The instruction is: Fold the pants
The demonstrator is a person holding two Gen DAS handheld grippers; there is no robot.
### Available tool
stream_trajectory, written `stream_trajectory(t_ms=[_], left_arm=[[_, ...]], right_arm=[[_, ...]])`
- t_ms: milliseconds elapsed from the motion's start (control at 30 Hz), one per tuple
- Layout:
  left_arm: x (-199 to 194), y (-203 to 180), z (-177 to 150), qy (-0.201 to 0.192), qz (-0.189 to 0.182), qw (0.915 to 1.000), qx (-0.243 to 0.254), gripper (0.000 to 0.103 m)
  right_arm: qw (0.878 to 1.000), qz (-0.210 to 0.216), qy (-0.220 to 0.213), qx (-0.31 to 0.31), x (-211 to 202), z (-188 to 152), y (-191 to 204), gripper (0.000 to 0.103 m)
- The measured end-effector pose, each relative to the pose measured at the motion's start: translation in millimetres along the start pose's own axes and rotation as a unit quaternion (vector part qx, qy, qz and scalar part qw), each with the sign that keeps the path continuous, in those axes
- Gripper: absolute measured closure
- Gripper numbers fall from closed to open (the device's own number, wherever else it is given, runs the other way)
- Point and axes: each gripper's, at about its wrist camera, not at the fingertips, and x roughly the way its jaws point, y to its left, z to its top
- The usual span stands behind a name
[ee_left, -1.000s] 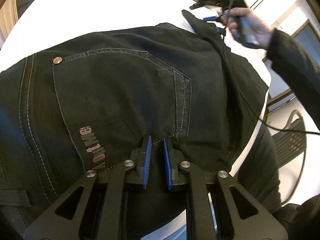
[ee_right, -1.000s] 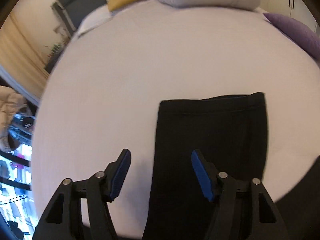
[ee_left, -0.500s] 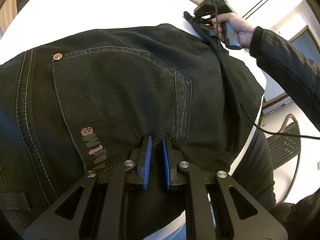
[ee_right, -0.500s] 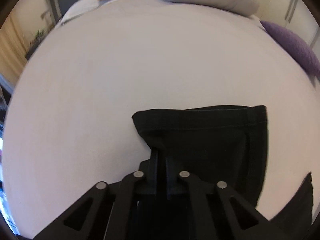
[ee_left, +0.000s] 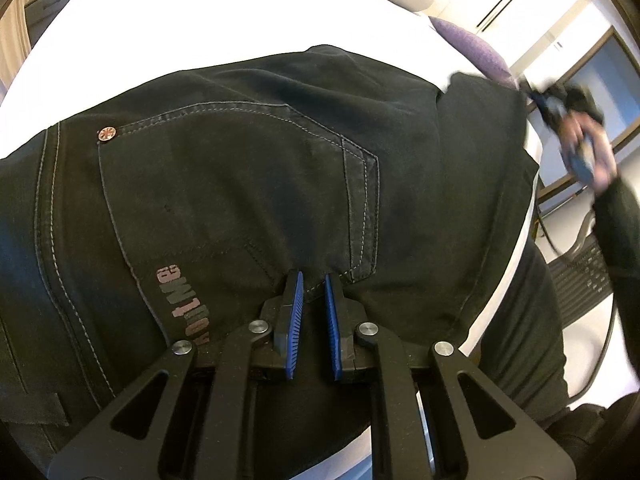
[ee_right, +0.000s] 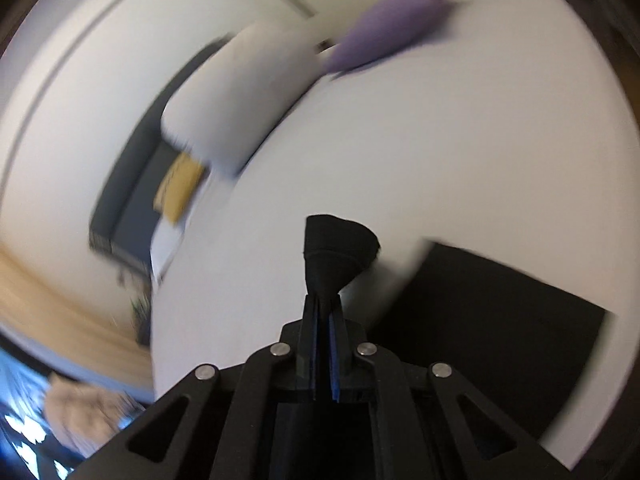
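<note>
The left gripper [ee_left: 312, 294] pinches the black denim pants [ee_left: 240, 168] by the pocket as an anchor; the right gripper [ee_right: 324, 312], clamped on the hem, lifts it for folding.

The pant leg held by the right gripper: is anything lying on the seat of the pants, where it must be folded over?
Nothing visible does. The right gripper is shut on the pant leg hem. The seat of the pants is bare apart from the left gripper pinching fabric at its near edge.
</note>
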Motion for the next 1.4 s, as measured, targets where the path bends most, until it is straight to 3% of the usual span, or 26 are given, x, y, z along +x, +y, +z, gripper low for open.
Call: stream_trajectory(t_ms=[167,233,267,333,400,467,567,667,700,733,1033,1133,1267,1400], left_arm=[[1.6,-6.1,4.2,0.004,0.012,0.9999,-0.003,0.092],[2.1,-9.9,5.2,0.006,0.021,0.9998,0.0,0.092],[2.4,-11.7,6.2,0.006,0.025,0.9997,0.0,0.092],[3.0,-14.7,7.4,0.008,0.032,0.9995,0.0,0.092],[3.7,-18.3,8.2,0.009,0.038,0.9992,0.0,0.092],[3.6,-20.9,7.3,0.008,0.043,0.999,0.001,0.092],[4.3,-24.4,7.5,0.006,0.05,0.9987,-0.002,0.092],[3.7,-25.9,6.8,0.004,0.052,0.9986,-0.004,0.092],[3.4,-25.4,6.0,0.003,0.051,0.9986,-0.006,0.092],[2.6,-24.1,5.6,0.002,0.049,0.9987,-0.01,0.092],[-4.6,-17.2,6.5,0.013,0.045,0.9988,-0.015,0.092],[-6.2,-19.4,8.0,0.019,0.052,0.9985,-0.009,0.092],[-10.0,-17.6,4.9,0.019,0.051,0.9985,-0.011,0.092],[-16.4,-10.0,-0.6,0.013,0.042,0.9988,-0.02,0.092]], right_arm=[[0.994,-0.006,0.002,0.105,-18.2,-31.2,-90.3,0.092],[0.99,0.012,0.023,0.14,-12.5,-41.0,-106.7,0.062],[0.987,0.036,0.025,0.152,-9.2,-47.5,-108.4,0.056],[0.987,0.062,0.015,0.15,-10.5,-56.7,-100.6,0.035],[0.987,0.071,0.014,0.141,-7.6,-57.1,-88.1,0.022],[0.986,0.076,0.015,0.145,-11.8,-54.2,-93.3,0.02],[0.988,0.05,0.018,0.146,-11.6,-51.0,-101.0,0.03],[0.988,0.032,0.026,0.151,-2.8,-42.0,-110.4,0.069],[0.987,0.024,0.032,0.157,-4.5,-39.9,-117.7,0.093],[0.985,0.016,0.036,0.17,-4.9,-37.9,-126.9,0.099],[0.975,0.022,0.002,0.219,-45.1,-45.7,-167.3,0.1],[0.969,0.03,0.003,0.244,-50.1,-47.7,-175.2,0.1],[0.97,0.025,0.011,0.242,-47.6,-45.9,-179.6,0.1],[0.965,0.055,0.023,0.256,-38.8,-46.5,-191.1,0.102]])
